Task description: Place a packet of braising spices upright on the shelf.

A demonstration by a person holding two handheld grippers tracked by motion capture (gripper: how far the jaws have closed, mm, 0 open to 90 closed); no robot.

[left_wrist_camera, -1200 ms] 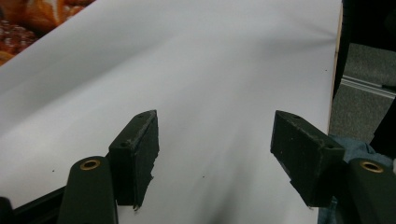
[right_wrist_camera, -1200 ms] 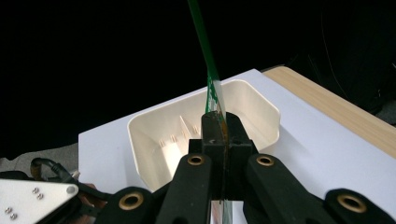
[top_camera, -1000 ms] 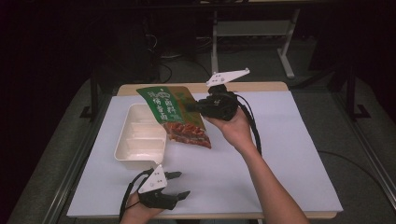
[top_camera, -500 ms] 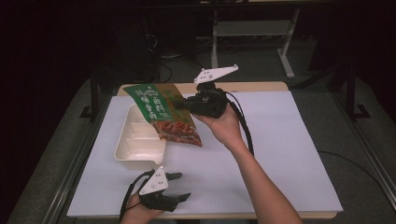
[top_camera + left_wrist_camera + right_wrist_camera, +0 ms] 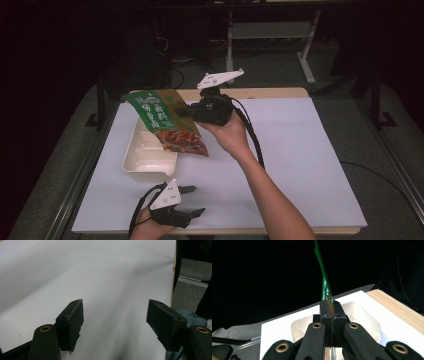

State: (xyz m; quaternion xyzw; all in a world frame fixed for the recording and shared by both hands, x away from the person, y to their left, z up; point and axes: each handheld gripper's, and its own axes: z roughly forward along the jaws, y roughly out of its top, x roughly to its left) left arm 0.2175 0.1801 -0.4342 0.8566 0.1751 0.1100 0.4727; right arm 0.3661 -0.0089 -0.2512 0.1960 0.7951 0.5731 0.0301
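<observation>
White sheet [image 5: 300,150] on wood table, dark room; right tool [image 5: 187,111] pinching green packet [image 5: 162,117], left tool [image 5: 192,200] spread.

- The snack bag [image 5: 325,282] ran edge-on from the right gripper [image 5: 330,305], its print unreadable.
- The bag hid part of the tray [image 5: 145,155] below the gripper.

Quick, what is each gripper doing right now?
Left gripper: open, holding nothing, low over the table.
Right gripper: closed on the green snack bag, above the tray.
</observation>
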